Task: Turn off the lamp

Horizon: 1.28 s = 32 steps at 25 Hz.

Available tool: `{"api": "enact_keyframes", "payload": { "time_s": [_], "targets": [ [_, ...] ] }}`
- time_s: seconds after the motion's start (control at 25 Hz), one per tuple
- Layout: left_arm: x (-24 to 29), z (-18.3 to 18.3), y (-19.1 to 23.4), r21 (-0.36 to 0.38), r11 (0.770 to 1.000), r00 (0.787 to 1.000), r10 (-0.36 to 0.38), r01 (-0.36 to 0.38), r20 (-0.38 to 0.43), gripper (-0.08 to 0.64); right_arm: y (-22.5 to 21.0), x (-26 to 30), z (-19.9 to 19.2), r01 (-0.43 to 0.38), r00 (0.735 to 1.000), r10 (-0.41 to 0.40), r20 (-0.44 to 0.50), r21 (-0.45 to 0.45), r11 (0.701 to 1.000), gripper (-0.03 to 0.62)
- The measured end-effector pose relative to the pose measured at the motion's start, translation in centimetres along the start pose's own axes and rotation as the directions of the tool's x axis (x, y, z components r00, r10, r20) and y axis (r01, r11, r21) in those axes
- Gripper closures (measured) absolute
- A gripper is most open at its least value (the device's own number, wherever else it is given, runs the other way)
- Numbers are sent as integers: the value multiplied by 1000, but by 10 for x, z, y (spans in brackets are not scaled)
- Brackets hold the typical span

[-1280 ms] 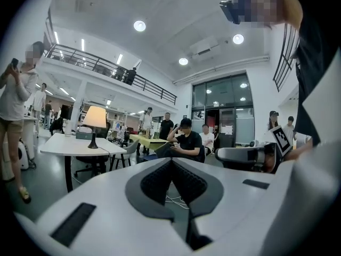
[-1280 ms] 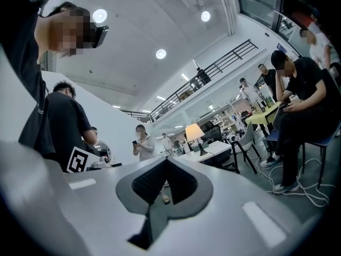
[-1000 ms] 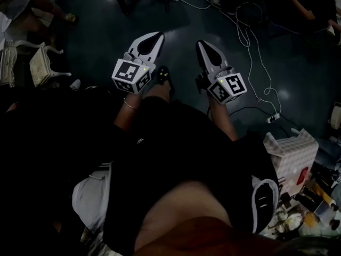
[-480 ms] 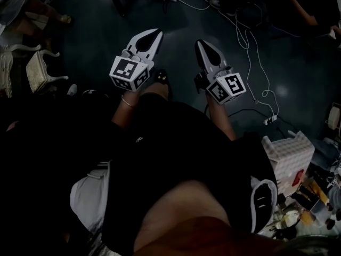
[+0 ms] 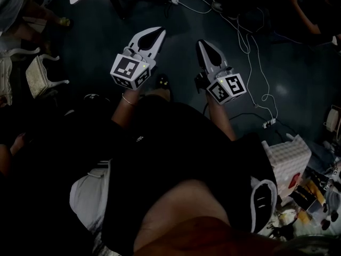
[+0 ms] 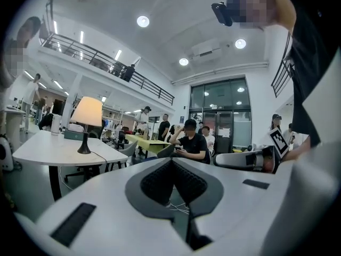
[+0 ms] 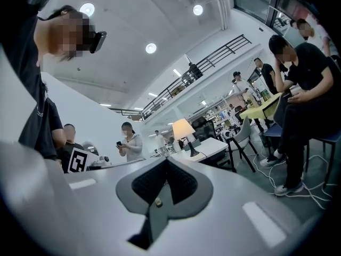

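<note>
Lamp (image 6: 87, 116) is in neither grip. The left gripper (image 6: 171, 160) has its fingers pressed together with nothing between them, and the right gripper (image 7: 166, 159) is likewise closed and empty. Both are held out side by side in front of the person, pointing about level above the dark floor (image 5: 96, 47). Cables (image 5: 250, 41) trail across the floor at the far right. The lamp stands upright and glowing on a white surface (image 6: 53, 149) well away from both grippers. It sits far left in the left gripper view, and ahead, just right of the fingertips, in the right gripper view. Past the surface a seated person (image 6: 191, 140) leans over a phone, and others stand behind.
</note>
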State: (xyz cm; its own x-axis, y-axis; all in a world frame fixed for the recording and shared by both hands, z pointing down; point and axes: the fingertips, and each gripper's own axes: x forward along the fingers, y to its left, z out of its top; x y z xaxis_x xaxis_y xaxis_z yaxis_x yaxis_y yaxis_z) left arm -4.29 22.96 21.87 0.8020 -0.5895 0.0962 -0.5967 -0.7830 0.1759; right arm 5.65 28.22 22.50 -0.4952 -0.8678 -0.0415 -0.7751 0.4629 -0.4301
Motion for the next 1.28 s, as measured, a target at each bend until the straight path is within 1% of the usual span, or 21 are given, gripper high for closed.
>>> {"api": "enact_keyframes", "payload": {
  "time_s": [0.16, 0.32, 0.44, 0.6, 0.72, 0.96, 1.28],
  "targets": [
    [-2, 7, 28, -3, 1000, 1000, 28, -28, 15, 552, 0, 35, -3, -39, 999, 40, -22, 4, 999, 594],
    [-16, 12, 63, -12, 997, 996, 81, -80, 31, 553, 12, 70, -5, -91, 995, 90, -42, -5, 996, 594],
    [-22, 15, 79, -11, 995, 994, 102, -102, 43, 553, 17, 88, -8, -112, 992, 111, -59, -10, 994, 594],
    [-27, 17, 93, -19, 994, 992, 112, -111, 65, 552, 23, 101, -11, -122, 990, 120, -72, -20, 992, 594],
    [-21, 15, 104, -27, 994, 991, 109, -108, 71, 552, 18, 110, -15, -116, 990, 114, -81, -21, 993, 594],
    [-18, 16, 108, -47, 992, 989, 118, -114, 84, 552, 12, 114, -11, -110, 990, 106, -95, -35, 993, 594],
    [-15, 23, 128, -44, 984, 980, 175, -171, 93, 552, 3, 140, -9, -157, 982, 154, -113, -19, 987, 594]
  ]
}}
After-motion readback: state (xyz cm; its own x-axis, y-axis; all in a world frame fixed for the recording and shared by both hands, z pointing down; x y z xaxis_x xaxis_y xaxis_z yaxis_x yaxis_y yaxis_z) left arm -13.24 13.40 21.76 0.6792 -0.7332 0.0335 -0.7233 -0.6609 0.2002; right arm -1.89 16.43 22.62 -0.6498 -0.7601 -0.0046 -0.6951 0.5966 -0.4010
